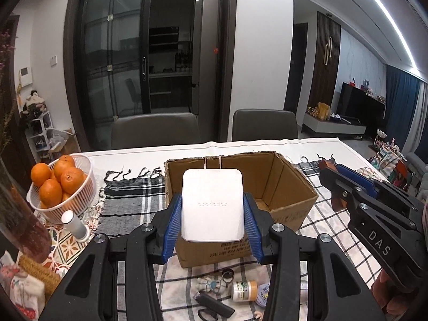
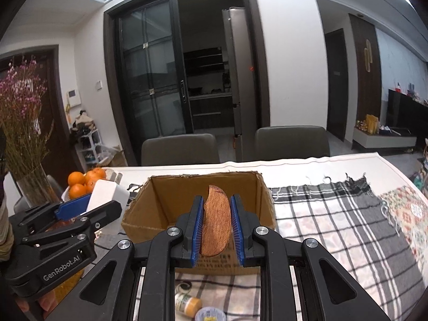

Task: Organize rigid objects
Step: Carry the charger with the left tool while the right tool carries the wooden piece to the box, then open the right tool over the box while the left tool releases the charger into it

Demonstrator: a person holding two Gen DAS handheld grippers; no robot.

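Observation:
My left gripper (image 1: 213, 208) is shut on a white OPPO charger (image 1: 212, 203), prongs pointing away, held over the near wall of an open cardboard box (image 1: 291, 184). My right gripper (image 2: 216, 227) is shut on a curved brown wooden piece (image 2: 216, 224), held over the same box (image 2: 165, 198). The right gripper also shows in the left wrist view (image 1: 339, 184) at the box's right side. The left gripper with the charger (image 2: 107, 195) shows in the right wrist view at the box's left. The box's inside looks bare where visible.
On the checked cloth in front of the box lie a small bottle (image 1: 244, 290), a figurine (image 1: 212, 286), a ring (image 1: 227, 276) and a black tool (image 1: 214, 305). A basket of oranges (image 1: 57, 182), a white cylinder (image 1: 76, 224) and a flower vase (image 2: 29, 165) stand left. Two chairs stand behind the table.

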